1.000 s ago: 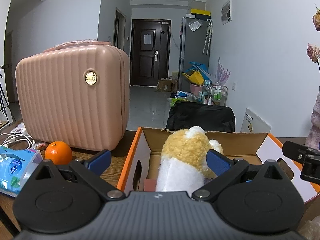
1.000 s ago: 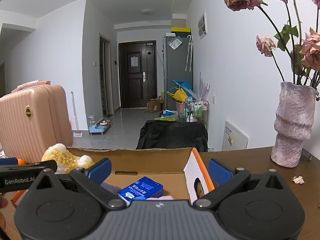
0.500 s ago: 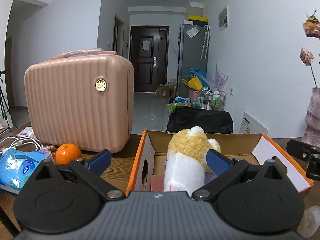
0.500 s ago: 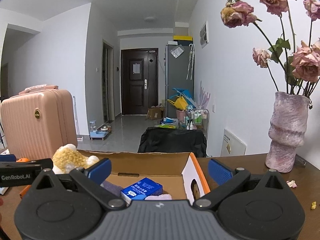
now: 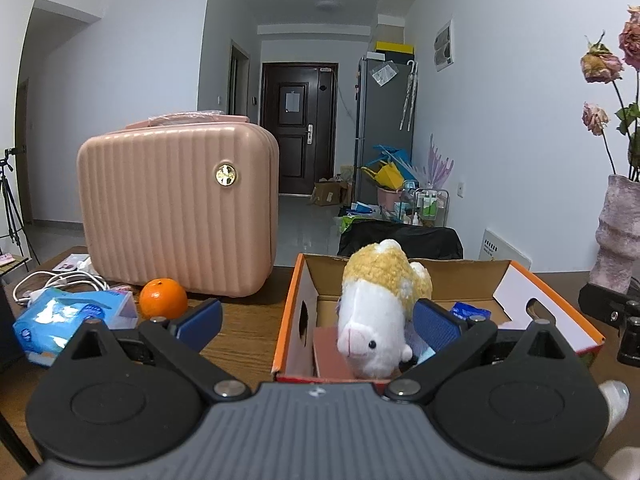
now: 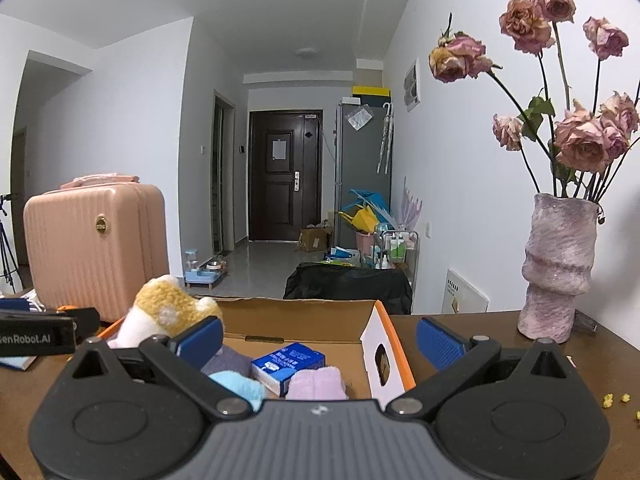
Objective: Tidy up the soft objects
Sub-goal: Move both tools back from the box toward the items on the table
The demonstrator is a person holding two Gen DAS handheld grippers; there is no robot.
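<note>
A white and yellow plush toy [image 5: 376, 300] stands in the left end of an open orange cardboard box [image 5: 290, 320] on the wooden table. It also shows in the right wrist view [image 6: 168, 312], in the box [image 6: 394, 344]. My left gripper [image 5: 316, 320] is open and empty, just short of the box, apart from the toy. My right gripper [image 6: 320, 338] is open and empty above the box's near side. Inside the box lie a light blue soft item [image 6: 238, 386], a pink soft item [image 6: 318, 382], a grey-purple one [image 6: 226, 360] and a blue packet [image 6: 288, 362].
A pink ribbed case [image 5: 180, 208] stands at the table's back left, with an orange [image 5: 163, 298], a blue tissue pack [image 5: 68, 316] and white cables [image 5: 56, 282] in front of it. A pink vase of dried roses [image 6: 558, 268] stands at the right. Yellow crumbs [image 6: 614, 400] lie near it.
Both grippers have drawn back and risen from the box. The plush toy now shows its face, standing free in the box; more of the table and the vase has come into view.
</note>
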